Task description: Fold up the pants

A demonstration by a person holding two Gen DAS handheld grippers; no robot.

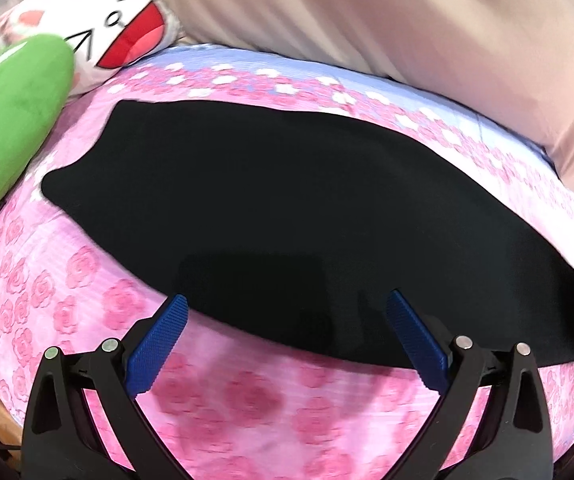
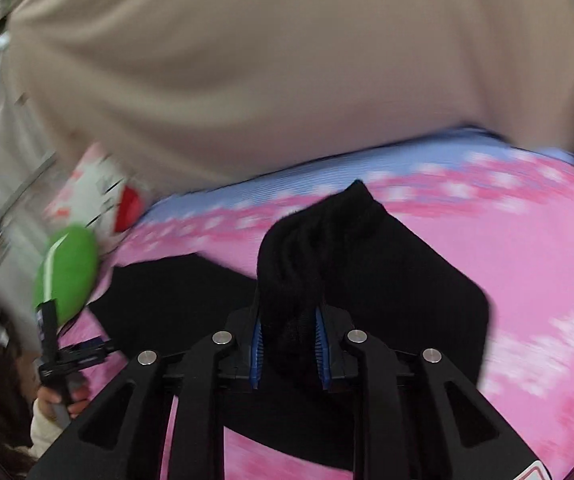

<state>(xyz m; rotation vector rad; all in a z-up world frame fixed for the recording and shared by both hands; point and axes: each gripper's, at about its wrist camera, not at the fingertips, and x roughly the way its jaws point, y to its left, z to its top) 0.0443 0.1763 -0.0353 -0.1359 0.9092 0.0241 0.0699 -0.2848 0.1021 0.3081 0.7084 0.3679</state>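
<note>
Pink rose-printed bedding (image 1: 67, 280) covers the bed, with a beige pillow (image 1: 367, 20) at its far side and a green plush (image 1: 11, 120) beside a white cartoon-face cushion (image 1: 127, 28) to the left. Black pants (image 1: 287, 208) lie spread flat across the bedding, and the left tongs (image 1: 287, 308) hover spread wide over their near edge, holding nothing. The right tongs (image 2: 290, 328) are pressed together on a bunched fold of the pants (image 2: 327, 248), lifting it off the bedding (image 2: 527, 260).
</note>
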